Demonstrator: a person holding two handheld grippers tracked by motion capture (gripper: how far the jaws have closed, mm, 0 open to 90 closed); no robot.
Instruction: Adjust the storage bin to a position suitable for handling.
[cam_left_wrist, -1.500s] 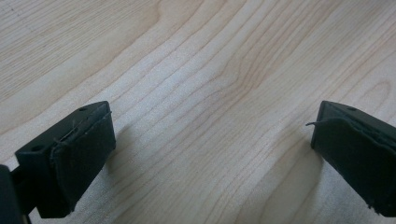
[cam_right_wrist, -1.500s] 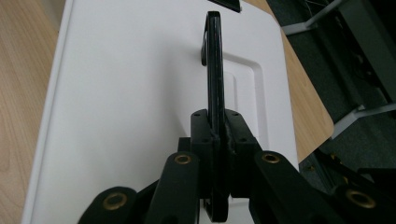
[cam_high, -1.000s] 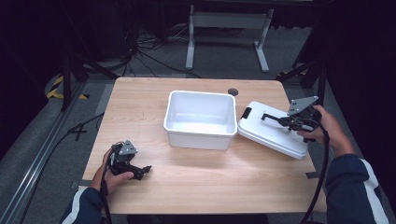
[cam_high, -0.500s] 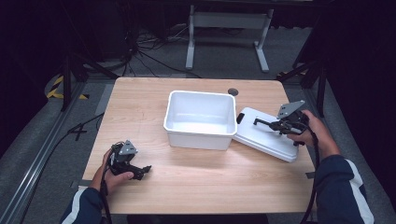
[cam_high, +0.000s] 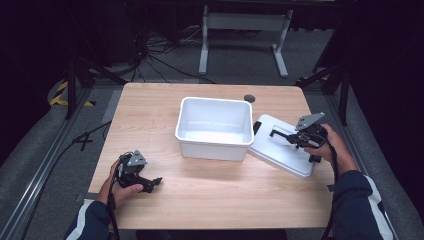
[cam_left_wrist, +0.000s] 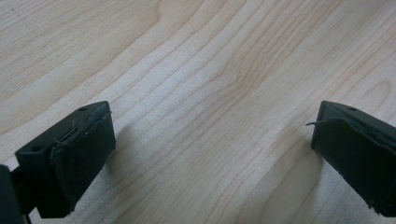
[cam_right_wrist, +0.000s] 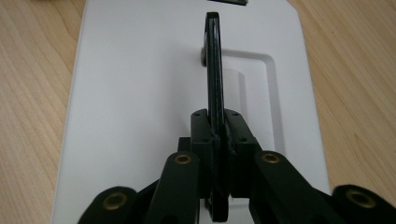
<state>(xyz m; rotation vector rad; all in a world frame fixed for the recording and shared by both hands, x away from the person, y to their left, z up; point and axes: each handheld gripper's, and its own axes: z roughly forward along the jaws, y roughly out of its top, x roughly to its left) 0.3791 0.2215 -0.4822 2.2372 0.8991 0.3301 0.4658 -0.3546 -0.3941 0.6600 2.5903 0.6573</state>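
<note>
A white lid (cam_high: 277, 152) with a black folding handle (cam_high: 279, 134) is at the right of the table, its left edge next to the open white bin (cam_high: 212, 149). My right gripper (cam_high: 292, 138) is shut on that handle. In the right gripper view the handle (cam_right_wrist: 214, 60) stands on edge above the lid (cam_right_wrist: 140, 84), pinched between the pads of my right gripper (cam_right_wrist: 215, 126). My left gripper (cam_high: 152, 182) rests on the table at the front left. Its jaws are wide open over bare wood in the left gripper view (cam_left_wrist: 210, 149).
The wooden table (cam_high: 220, 195) has free surface in front of the bin and on its left. A small dark round spot (cam_high: 249, 98) sits behind the bin. The lid's right corner lies close to the table's right edge.
My right hand has come down and moved left with the lid, bringing it lower and closer to the bin. The left hand and gripper have stayed in place.
</note>
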